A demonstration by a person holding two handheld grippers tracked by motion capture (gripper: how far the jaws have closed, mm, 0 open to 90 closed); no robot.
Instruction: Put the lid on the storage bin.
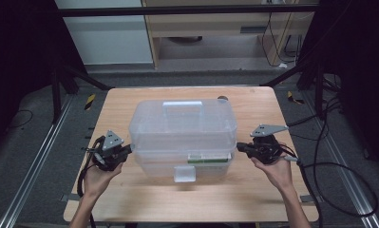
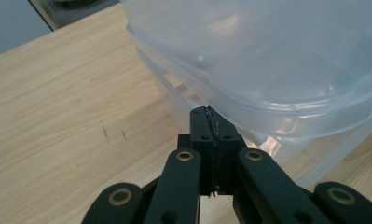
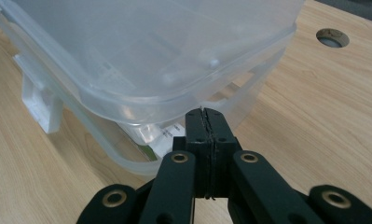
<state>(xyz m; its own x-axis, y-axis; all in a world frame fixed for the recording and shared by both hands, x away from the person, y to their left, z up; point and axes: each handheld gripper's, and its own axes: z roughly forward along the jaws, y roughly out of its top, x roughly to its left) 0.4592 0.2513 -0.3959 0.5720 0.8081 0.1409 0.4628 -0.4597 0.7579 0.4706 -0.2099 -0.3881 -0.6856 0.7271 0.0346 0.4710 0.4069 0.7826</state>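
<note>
A clear plastic storage box (image 1: 182, 133) stands in the middle of the wooden table (image 1: 144, 202), with a domed lid, a handle (image 1: 182, 105) on top and a white latch (image 1: 184, 174) at its near side. My left gripper (image 1: 129, 149) is at the box's left end, held in a hand. Its jaws are shut with nothing between them, and their tips (image 2: 208, 112) sit just under the lid's rim (image 2: 286, 123). My right gripper (image 1: 239, 146) mirrors this at the right end. It too is shut and empty, its tips (image 3: 203, 112) under the lid's rim (image 3: 146, 105).
Something with a green and white label (image 1: 208, 159) lies inside the box. A round hole (image 1: 222, 99) is in the table behind the box. Cables (image 1: 339, 190) trail off the right edge. Bare wood runs along the near edge and both sides.
</note>
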